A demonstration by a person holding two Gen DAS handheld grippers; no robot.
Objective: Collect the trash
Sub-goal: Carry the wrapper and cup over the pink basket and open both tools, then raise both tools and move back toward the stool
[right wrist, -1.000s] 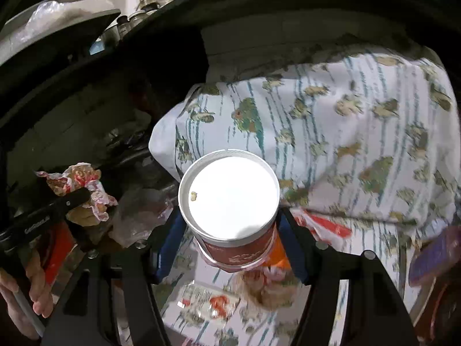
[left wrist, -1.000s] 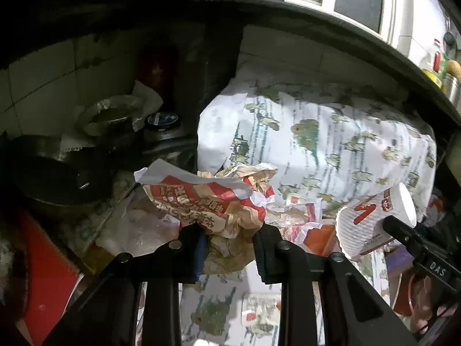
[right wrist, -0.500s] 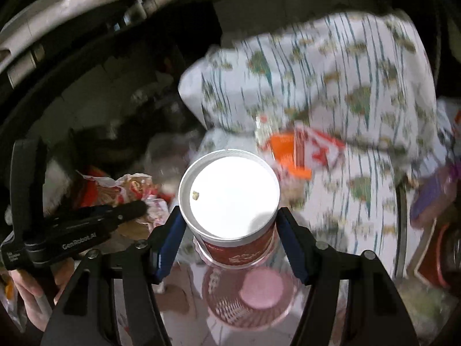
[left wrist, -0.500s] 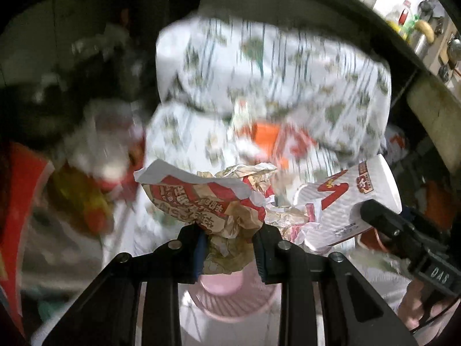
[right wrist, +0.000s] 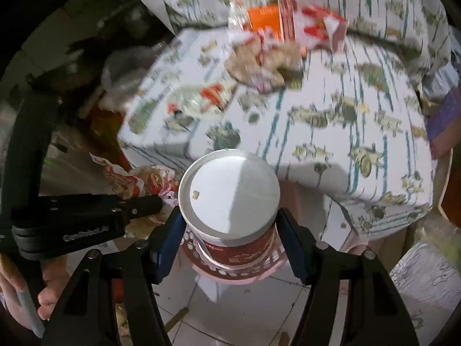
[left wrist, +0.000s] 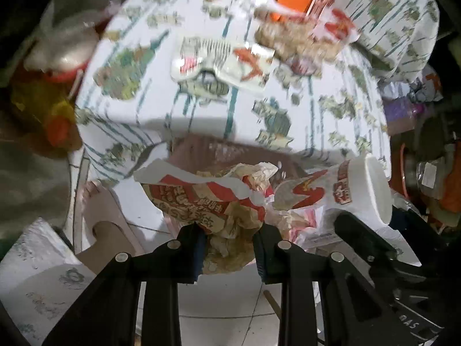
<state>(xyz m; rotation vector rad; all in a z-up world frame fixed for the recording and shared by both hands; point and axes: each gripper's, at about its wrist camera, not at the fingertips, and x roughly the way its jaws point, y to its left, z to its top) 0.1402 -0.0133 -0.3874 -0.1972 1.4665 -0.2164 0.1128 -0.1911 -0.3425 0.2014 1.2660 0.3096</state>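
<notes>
While hanging over the white tiled floor [left wrist: 230, 311] just in front of the table edge, left gripper [left wrist: 229, 245] pinching a crumpled red-and-white food wrapper [left wrist: 207, 199], jaws pressed in against the wad from both sides, paper bulging up and forward past the fingertips. Right gripper [right wrist: 230, 242] clamping a paper cup [right wrist: 230, 201] across its red printed wall, jaws closed on it from left and right, white flat end facing the camera with a small crumb stuck to it. Seen from the left wrist, same cup [left wrist: 345, 190] lying tilted on its side just right of the wrapper, nearly touching it, black finger of the other tool gripping beneath.

Sitting directly below the cup in the right wrist view: a pink perforated wastebasket [right wrist: 239, 274], only its rim and part of the wall showing; its brownish-pink inside also peeking out behind the wrapper [left wrist: 219, 152] in the left wrist view.

Resting farther back on the patterned tablecloth [right wrist: 331, 109], well apart from both tools: a flat clear plastic packet with red print [right wrist: 198, 101], a brownish crumpled lump [right wrist: 265, 63], and an orange and red carton heap [right wrist: 288, 23] near the rear. All of that blurred. Bare hand [right wrist: 43, 288] gripping the left tool's handle at the lower left.
</notes>
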